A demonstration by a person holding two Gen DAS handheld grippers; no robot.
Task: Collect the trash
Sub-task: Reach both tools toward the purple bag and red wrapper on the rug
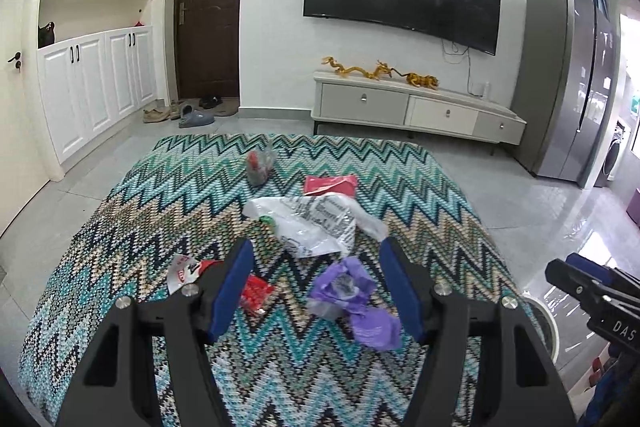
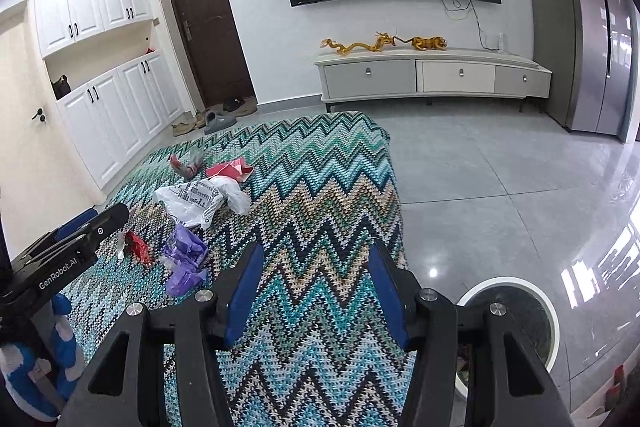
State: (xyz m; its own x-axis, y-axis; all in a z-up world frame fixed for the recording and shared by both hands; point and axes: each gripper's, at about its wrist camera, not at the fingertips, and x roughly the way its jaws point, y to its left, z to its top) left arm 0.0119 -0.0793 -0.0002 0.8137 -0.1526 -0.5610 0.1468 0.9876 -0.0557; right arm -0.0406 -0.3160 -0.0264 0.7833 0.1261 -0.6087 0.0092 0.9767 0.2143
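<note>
The left gripper (image 1: 316, 287) hangs with jaws well apart and empty over the purple wrapper (image 1: 352, 301) on the near zigzag blanket (image 1: 120, 227), so the first pickup seems in hand; next, lower and close, while the right gripper (image 2: 316, 291) waits open and empty near the bin (image 2: 516, 323)

crumpled wrappers (image 1: 354, 301) sitting on the tabletop (image 1: 160, 187), plastic bag (image 1: 316, 223) lying behind them, bin (image 2: 516, 323) standing on the floor right of it
</note>
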